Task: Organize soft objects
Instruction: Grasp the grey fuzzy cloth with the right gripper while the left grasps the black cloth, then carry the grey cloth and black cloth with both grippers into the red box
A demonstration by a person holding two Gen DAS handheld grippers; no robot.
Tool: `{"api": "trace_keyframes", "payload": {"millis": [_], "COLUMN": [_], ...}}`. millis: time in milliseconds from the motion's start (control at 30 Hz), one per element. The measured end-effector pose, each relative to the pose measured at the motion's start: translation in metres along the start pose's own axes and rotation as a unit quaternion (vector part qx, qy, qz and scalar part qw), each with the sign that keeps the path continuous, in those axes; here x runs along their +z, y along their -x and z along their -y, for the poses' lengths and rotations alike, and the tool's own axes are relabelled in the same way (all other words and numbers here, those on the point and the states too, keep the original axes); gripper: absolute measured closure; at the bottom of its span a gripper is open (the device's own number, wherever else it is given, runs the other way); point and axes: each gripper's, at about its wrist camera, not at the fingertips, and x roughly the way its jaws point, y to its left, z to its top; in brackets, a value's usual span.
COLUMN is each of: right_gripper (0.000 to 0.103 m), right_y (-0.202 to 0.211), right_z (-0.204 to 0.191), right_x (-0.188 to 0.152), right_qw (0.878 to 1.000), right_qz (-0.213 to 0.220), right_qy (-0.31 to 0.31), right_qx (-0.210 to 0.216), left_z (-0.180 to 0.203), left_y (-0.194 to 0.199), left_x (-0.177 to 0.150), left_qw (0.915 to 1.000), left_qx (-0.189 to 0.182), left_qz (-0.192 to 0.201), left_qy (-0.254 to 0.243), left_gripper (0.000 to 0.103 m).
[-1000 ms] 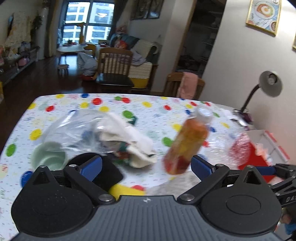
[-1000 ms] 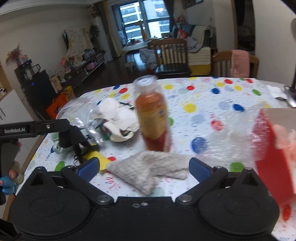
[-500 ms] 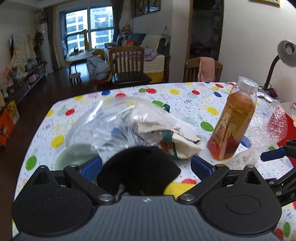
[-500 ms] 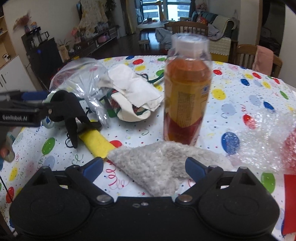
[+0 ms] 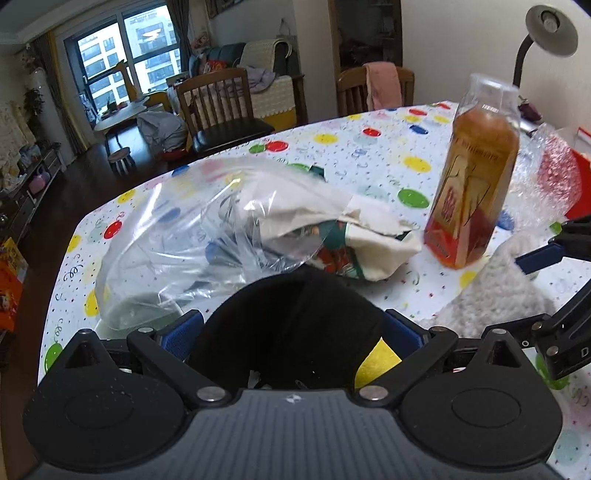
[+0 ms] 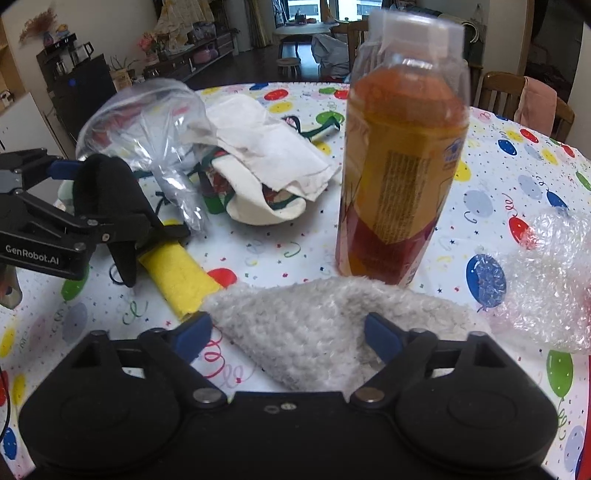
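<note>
My left gripper has its blue pads on either side of a black soft cloth, pressing its sides; from the right wrist view the black cloth hangs between those fingers. My right gripper is open, with its pads around a fluffy grey-white cloth that lies on the table. The fluffy cloth also shows in the left wrist view. A yellow cloth lies by the black one.
An orange drink bottle stands just behind the fluffy cloth. A clear plastic bag, a cream fabric bag, bubble wrap and a pale green bowl lie on the balloon-print tablecloth. A desk lamp stands at the far right.
Both grippers have moved forward and down. The black cloth now sits between my left pads, which have narrowed onto it. My right pads now straddle the fluffy cloth and have come closer together.
</note>
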Motion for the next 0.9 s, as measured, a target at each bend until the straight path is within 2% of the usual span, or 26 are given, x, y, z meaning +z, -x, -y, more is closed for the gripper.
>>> {"api": "trace_keyframes", "payload": {"millis": [100, 133, 233, 367, 433, 500, 533, 600, 700, 900], "right_gripper": [0.028, 0.034, 0.047, 0.065, 0.079, 0.086, 0.091, 0.096, 0.097, 0.097], "right_y": [-0.004, -0.004, -0.001, 0.004, 0.008, 0.011, 0.014, 0.02, 0.033, 0.067], "right_z": [0.0, 0.001, 0.004, 0.007, 0.008, 0.008, 0.008, 0.008, 0.009, 0.014], "right_x": [-0.001, -0.002, -0.003, -0.005, -0.006, -0.007, -0.008, -0.009, -0.011, -0.013], "right_qw": [1.0, 1.0, 1.0, 1.0, 1.0, 0.999, 0.999, 0.999, 0.998, 0.996], "right_qz": [-0.005, -0.004, 0.0, 0.003, 0.009, 0.013, 0.017, 0.027, 0.047, 0.078], "right_qy": [-0.001, -0.001, -0.003, -0.01, -0.01, -0.011, -0.011, -0.012, -0.016, -0.03], "right_qx": [-0.011, -0.015, -0.024, -0.029, -0.028, -0.027, -0.028, -0.03, -0.031, -0.029], "left_z": [0.003, 0.003, 0.007, 0.007, 0.006, 0.006, 0.006, 0.007, 0.004, -0.001], "left_y": [0.0, 0.001, 0.002, 0.002, 0.001, 0.002, 0.004, 0.006, 0.012, 0.033], "left_x": [-0.003, -0.003, -0.005, -0.006, -0.007, -0.007, -0.008, -0.008, -0.008, -0.006], "left_qw": [0.9999, 0.9999, 0.9997, 0.9996, 0.9997, 0.9997, 0.9997, 0.9996, 0.9993, 0.9984], "left_qx": [0.008, 0.009, 0.015, 0.024, 0.023, 0.022, 0.024, 0.029, 0.032, 0.02], "left_qz": [0.006, 0.008, 0.01, 0.002, -0.002, -0.002, -0.001, 0.002, 0.008, 0.015], "left_qy": [-0.003, -0.005, -0.016, -0.013, -0.003, -0.001, -0.003, -0.003, 0.016, 0.051], "left_gripper": [0.003, 0.005, 0.015, 0.047, 0.054, 0.067, 0.07, 0.072, 0.078, 0.078]}}
